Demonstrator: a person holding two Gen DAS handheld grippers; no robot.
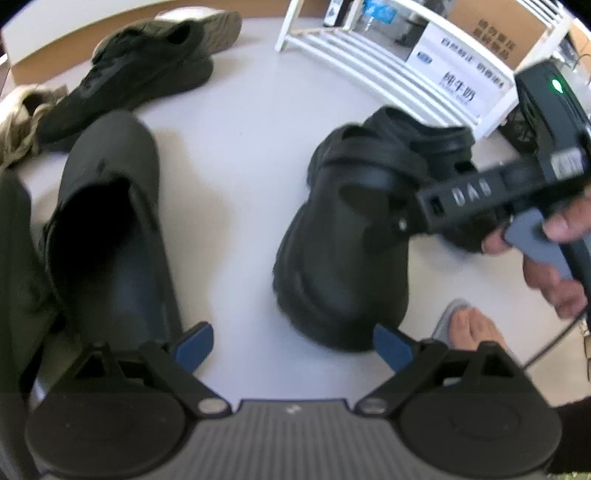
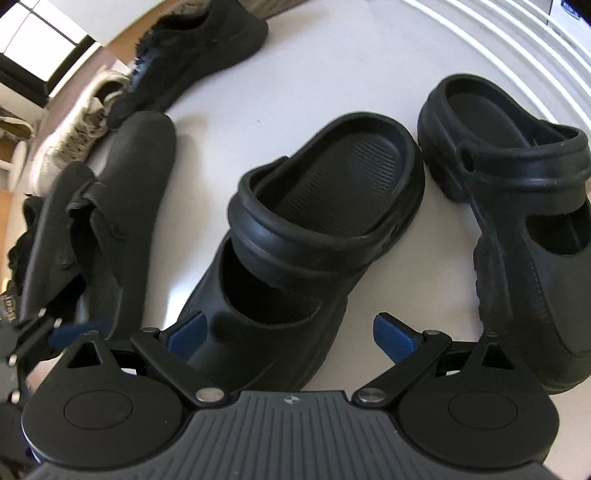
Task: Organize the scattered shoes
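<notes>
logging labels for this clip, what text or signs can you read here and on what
"DAS", as far as it reads, blurred: on the right gripper.
Large characters on the white box: inverted, blurred, unreadable.
Print on the brown carton: inverted, unreadable.
Shoes: no readable text.

Right gripper (image 2: 290,334): jaws spread wide, blue pads either side of a black clog (image 2: 306,236). Second black clog (image 2: 517,206) just beside it. Black slip-on (image 2: 122,221), fur-lined shoe (image 2: 199,48), beige sneaker (image 2: 74,136) on white floor (image 2: 295,85).
</notes>
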